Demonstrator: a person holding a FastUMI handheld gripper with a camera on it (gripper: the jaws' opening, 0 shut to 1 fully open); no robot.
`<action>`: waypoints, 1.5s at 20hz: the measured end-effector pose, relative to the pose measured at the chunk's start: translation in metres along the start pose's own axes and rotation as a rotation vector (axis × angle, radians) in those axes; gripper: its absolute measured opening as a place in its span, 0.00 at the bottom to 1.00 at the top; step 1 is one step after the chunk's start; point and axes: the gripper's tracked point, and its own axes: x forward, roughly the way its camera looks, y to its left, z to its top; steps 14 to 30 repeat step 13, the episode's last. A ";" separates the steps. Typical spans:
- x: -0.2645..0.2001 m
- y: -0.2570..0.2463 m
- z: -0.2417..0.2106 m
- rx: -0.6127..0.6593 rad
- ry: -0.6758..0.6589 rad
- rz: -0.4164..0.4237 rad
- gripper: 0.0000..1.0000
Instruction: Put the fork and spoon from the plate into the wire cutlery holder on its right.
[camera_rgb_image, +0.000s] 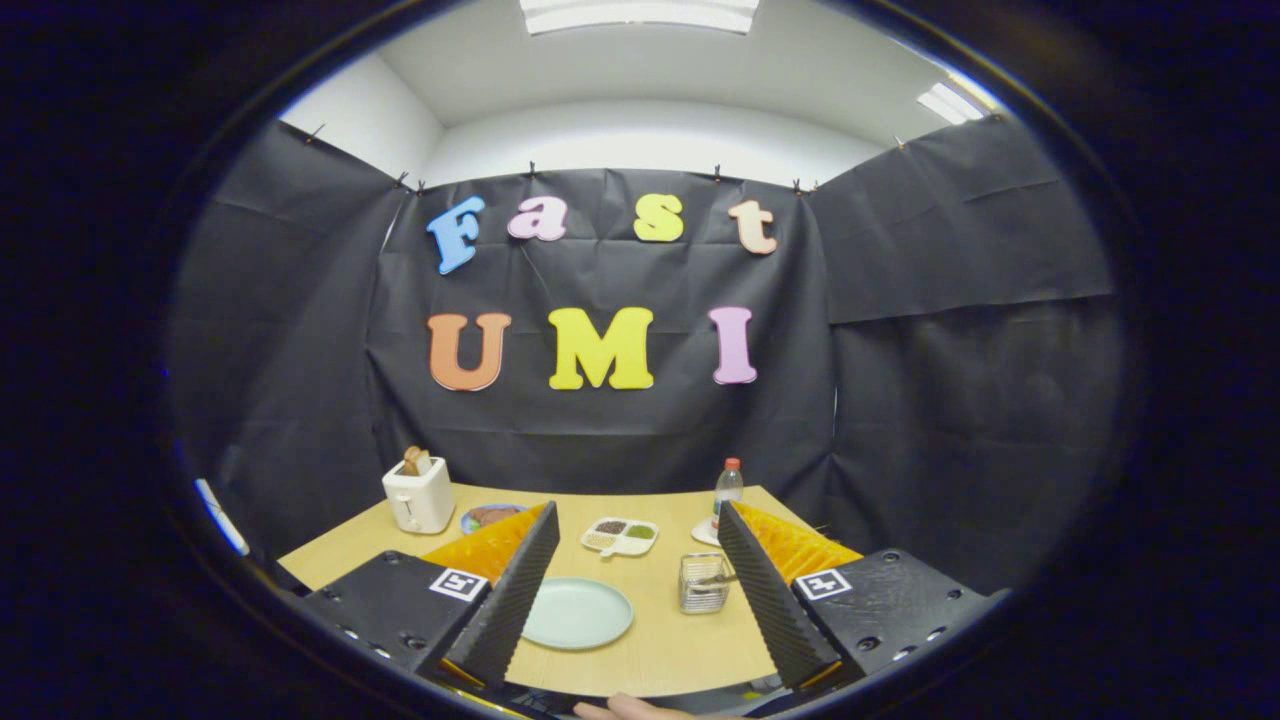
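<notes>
Fingers (636, 590) spread wide — plate (577, 613) bare, cutlery inside wire holder (704, 583).

You're under bright ceiling panels (640, 12), light falling evenly on the tabletop (660, 640); shadows stay soft, focus is sharp, and fisheye bending curves everything toward the rim.

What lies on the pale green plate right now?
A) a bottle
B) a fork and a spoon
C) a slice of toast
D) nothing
D: the pale green plate has a bare surface, while cutlery handles already stand in the wire cutlery holder to its right; the hand-held gripper is open, both items lying between its spread fingers, untouched.
</notes>
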 end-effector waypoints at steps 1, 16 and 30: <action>-0.003 0.000 0.002 -0.004 -0.010 -0.006 0.95; 0.000 0.012 -0.006 0.009 -0.040 0.049 0.94; 0.000 0.012 -0.006 0.009 -0.040 0.049 0.94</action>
